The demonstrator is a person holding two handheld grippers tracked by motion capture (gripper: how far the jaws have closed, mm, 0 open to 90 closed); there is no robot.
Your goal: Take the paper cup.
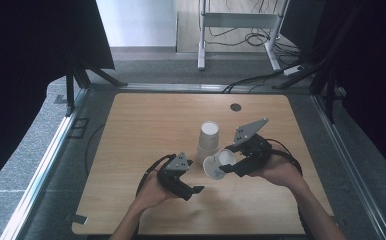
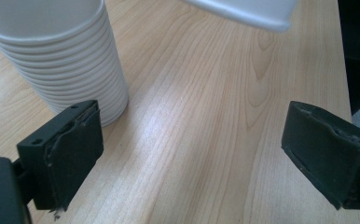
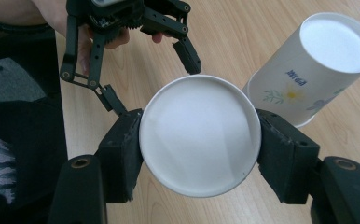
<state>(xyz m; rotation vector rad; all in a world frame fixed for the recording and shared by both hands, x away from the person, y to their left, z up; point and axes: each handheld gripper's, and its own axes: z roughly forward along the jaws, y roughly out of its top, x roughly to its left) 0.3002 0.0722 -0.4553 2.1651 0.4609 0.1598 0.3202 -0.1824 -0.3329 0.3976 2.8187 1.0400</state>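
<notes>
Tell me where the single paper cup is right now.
In the high view the single paper cup sits tipped on its side in the right gripper, just in front of the upside-down cup stack near the table's middle, right of the open left gripper.

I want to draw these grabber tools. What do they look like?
Both the left gripper and the right gripper are black, with jointed metal links, two blocky padded jaws, a grey three-cornered plate on top and a black cable trailing behind. The forearms are bare.

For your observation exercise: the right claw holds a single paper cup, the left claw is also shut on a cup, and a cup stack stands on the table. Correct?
One error: the left claw is open, holding nothing, per the left gripper view. The right claw does grip the single paper cup; the cup stack stands on the table.
</notes>
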